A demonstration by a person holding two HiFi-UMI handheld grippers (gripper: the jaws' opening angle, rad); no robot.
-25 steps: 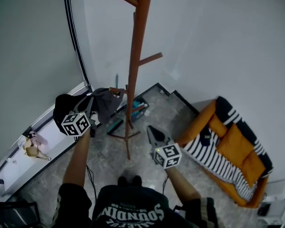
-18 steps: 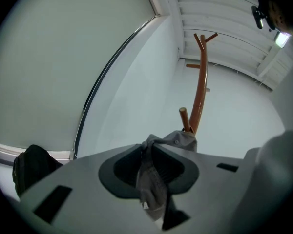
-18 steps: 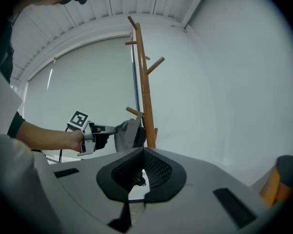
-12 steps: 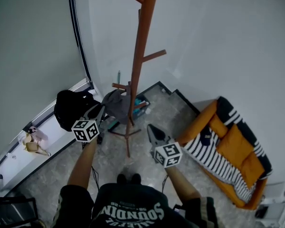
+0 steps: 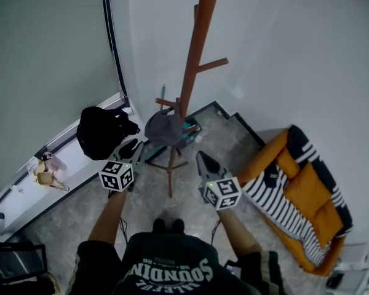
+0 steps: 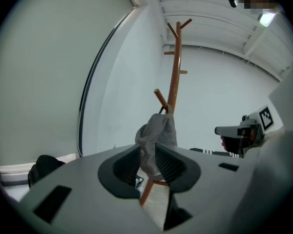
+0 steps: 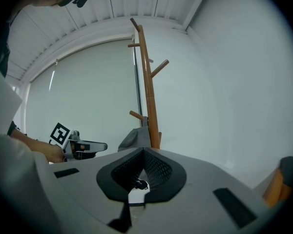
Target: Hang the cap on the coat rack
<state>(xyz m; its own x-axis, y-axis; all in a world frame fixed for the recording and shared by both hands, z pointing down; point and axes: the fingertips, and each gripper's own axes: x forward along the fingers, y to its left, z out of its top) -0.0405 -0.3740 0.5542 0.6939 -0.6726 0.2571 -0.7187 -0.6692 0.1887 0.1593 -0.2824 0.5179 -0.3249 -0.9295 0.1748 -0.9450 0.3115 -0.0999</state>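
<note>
The grey cap (image 5: 164, 129) hangs from a low peg of the brown wooden coat rack (image 5: 200, 42), free of both grippers. My left gripper (image 5: 133, 147) is open and empty, a short way left of the cap and not touching it. In the left gripper view the cap (image 6: 156, 135) shows through the gap between the jaws of that gripper (image 6: 147, 152), with the rack (image 6: 175, 72) behind it. My right gripper (image 5: 203, 161) is shut and empty, just right of the rack's base. The right gripper view shows the cap (image 7: 134, 139) beside the rack's pole (image 7: 149, 96).
A black bag (image 5: 101, 131) sits on the white window ledge (image 5: 61, 171) at the left. An orange sofa (image 5: 301, 201) with a striped blanket stands at the right. A teal object (image 5: 186, 137) lies by the rack's foot. White walls stand close behind the rack.
The left gripper carried the cap onto the low peg, let go of it and drew back toward me. The cap now hangs by itself. The right gripper has hardly moved.
</note>
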